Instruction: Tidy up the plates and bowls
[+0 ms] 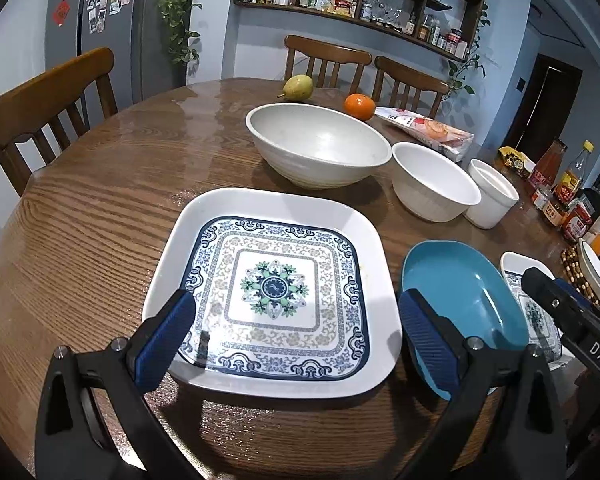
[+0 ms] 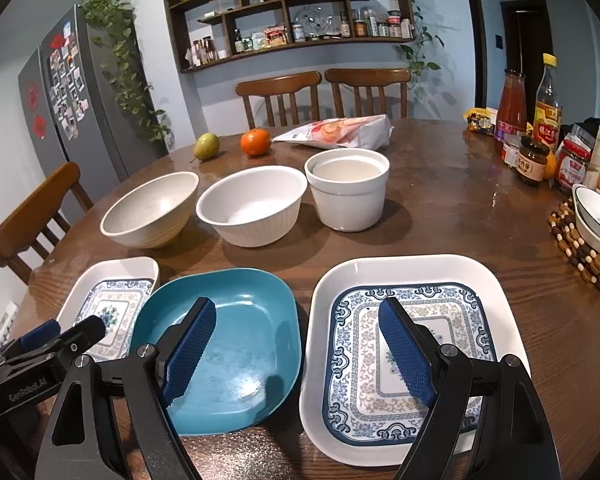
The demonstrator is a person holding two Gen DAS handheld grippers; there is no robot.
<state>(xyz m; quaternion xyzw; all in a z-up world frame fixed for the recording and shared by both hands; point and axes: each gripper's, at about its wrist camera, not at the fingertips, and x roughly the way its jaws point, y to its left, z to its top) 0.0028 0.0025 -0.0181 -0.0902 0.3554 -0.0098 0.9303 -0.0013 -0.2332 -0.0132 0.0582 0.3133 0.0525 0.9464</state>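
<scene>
The right gripper (image 1: 540, 284), seen from the left wrist view at 3 o'clock, carries the white letters "DAS"; the left gripper (image 2: 66, 334), seen from the right wrist view at 9 o'clock, carries "GenRobot.AI". Both are released, their ribbed blue pads (image 1: 168, 340) wide apart and holding nothing. On the round wooden table (image 1: 80, 208) three square plates lie in a row: a large white plate with blue floral pattern (image 1: 274, 284), a plain teal plate (image 2: 236, 336) just beside it, and a second patterned plate (image 2: 408, 344). Behind them, toward 12 o'clock, stand three empty bowls: a speckled cream bowl (image 2: 152, 208), a white ribbed bowl (image 2: 252, 204) and a straight-walled white pot (image 2: 348, 192). A pear (image 2: 207, 145) and an orange (image 2: 255, 142) lie further back.
</scene>
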